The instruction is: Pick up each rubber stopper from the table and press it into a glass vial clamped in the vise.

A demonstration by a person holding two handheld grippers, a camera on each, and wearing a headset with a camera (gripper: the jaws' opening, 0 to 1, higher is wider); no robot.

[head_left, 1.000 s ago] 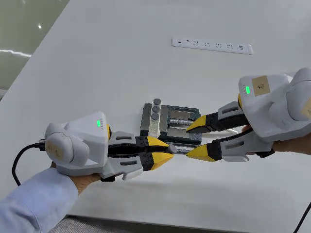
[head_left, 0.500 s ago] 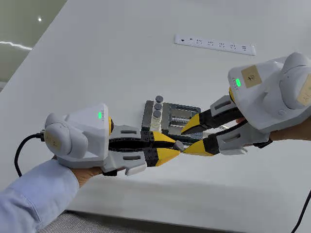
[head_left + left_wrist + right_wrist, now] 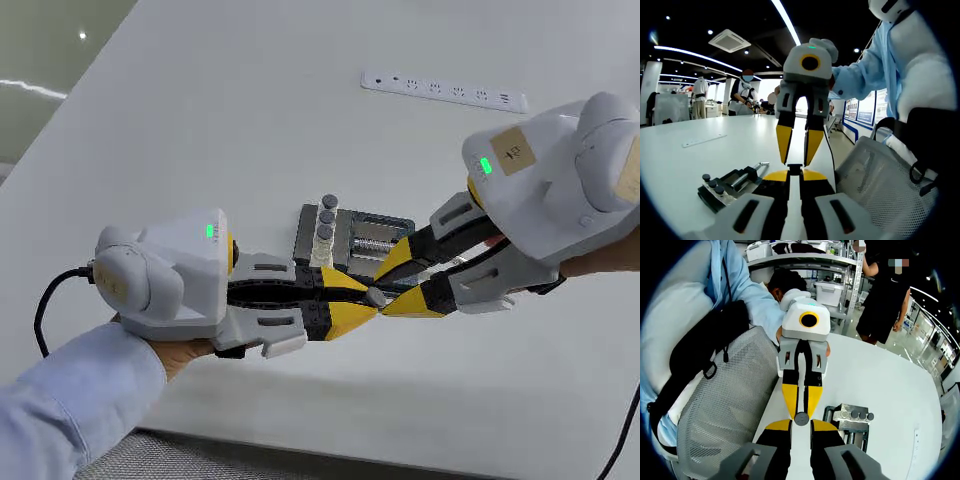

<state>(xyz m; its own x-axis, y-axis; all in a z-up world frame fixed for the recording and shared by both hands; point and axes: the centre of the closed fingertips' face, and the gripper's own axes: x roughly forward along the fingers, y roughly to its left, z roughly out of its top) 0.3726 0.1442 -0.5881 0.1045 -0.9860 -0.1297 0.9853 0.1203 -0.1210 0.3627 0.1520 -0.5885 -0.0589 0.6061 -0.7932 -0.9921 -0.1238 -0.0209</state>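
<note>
Stopper [image 3: 375,297] pinch near vise [image 3: 390,226]
Pinching stopper with left hand-held gripper [image 3: 366,300] near vise; straddling it with right hand-held gripper [image 3: 382,292], jaws spread.

Smooth white table [image 3: 250,130], matt with faint sheen. Grey metal vise [image 3: 305,238], dull; its screw [image 3: 372,243] brighter, threaded. Clear glass vials [image 3: 321,254]. Dark grey rubber stopper [image 3: 375,297], matt. White plastic shells on left gripper [image 3: 370,302] and right gripper [image 3: 382,290], slight gloss; jaws black and yellow, matt. Grey mesh cloth on chair back [image 3: 725,410]. Pale blue woven cloth sleeve [image 3: 60,410].
</note>
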